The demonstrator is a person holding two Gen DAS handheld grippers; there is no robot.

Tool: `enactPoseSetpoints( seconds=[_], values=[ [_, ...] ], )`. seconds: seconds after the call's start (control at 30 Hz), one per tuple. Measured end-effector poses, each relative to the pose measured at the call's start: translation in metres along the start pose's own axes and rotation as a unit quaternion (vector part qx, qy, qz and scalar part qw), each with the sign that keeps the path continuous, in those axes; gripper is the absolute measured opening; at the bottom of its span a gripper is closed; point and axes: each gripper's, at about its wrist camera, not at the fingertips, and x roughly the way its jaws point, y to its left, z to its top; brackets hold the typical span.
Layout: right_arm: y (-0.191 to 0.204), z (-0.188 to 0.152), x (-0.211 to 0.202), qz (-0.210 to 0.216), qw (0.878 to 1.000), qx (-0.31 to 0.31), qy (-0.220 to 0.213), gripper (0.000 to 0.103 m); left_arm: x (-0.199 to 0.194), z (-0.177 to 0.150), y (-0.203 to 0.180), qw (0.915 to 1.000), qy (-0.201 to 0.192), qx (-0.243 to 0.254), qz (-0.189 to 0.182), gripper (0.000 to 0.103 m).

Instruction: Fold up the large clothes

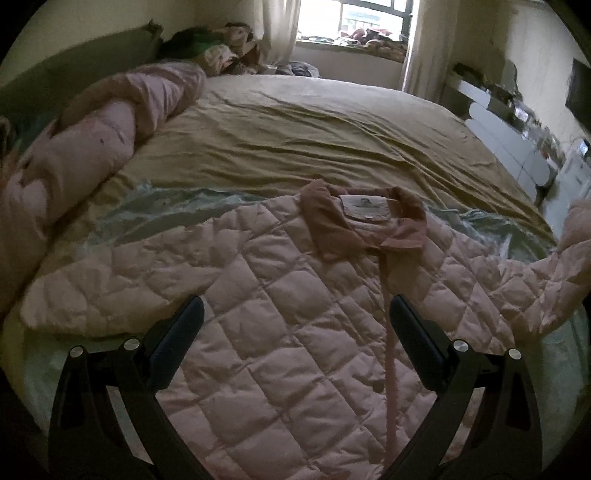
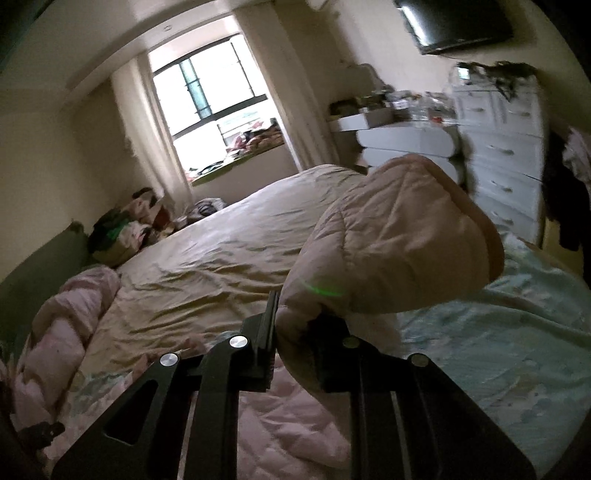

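Bedroom scene, two wrist views, with the bed as the landmark. A tan sheet covers most of the bed; a rolled pink duvet lies along its left edge, and a heap of mixed clothes sits at its far left corner below the window. To the right of the bed stands a white dresser with cluttered shelves beside it. A pale blue-green patterned cover lies over the near end of the bed, under the garment.

The left wrist view shows the pink quilted jacket spread flat, front up, on the near end of the bed, with its darker pink collar pointing toward the window and a white label inside the neck. The front placket runs down the middle. The left gripper hangs above the jacket body with its jaws wide apart, holding nothing.

The right wrist view shows what the other view catches only at its right margin: the jacket's sleeve lifted off the bed, its cuff end bulging upward in front of the dresser. The right gripper is clamped on this sleeve, the fabric pinched between its fingers. A dark wall-mounted screen appears above the dresser in this view.
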Motion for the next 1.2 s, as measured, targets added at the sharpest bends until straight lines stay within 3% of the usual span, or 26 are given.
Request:
enactPoseSetpoints(
  seconds=[0.57,0.83,0.97,1.2],
  values=[
    [0.137,-0.022,0.008,0.077,0.993,-0.09,0.021,0.016,0.023,-0.019,0.055,0.9974,0.009,-0.065,-0.029,0.094],
    [0.198,-0.055,0.022,0.103,0.985,-0.132,0.037,0.016,0.034,-0.035,0.092,0.9928,-0.003,-0.114,-0.037,0.094],
    [0.232,-0.079,0.032,0.115,0.979,-0.159,0.047,0.016,0.045,-0.047,0.114,0.9872,-0.011,-0.147,-0.061,0.094],
    [0.283,-0.116,0.051,0.126,0.97,-0.197,0.062,0.016,0.059,-0.056,0.133,0.9865,-0.011,-0.152,-0.061,0.094]
  ],
)
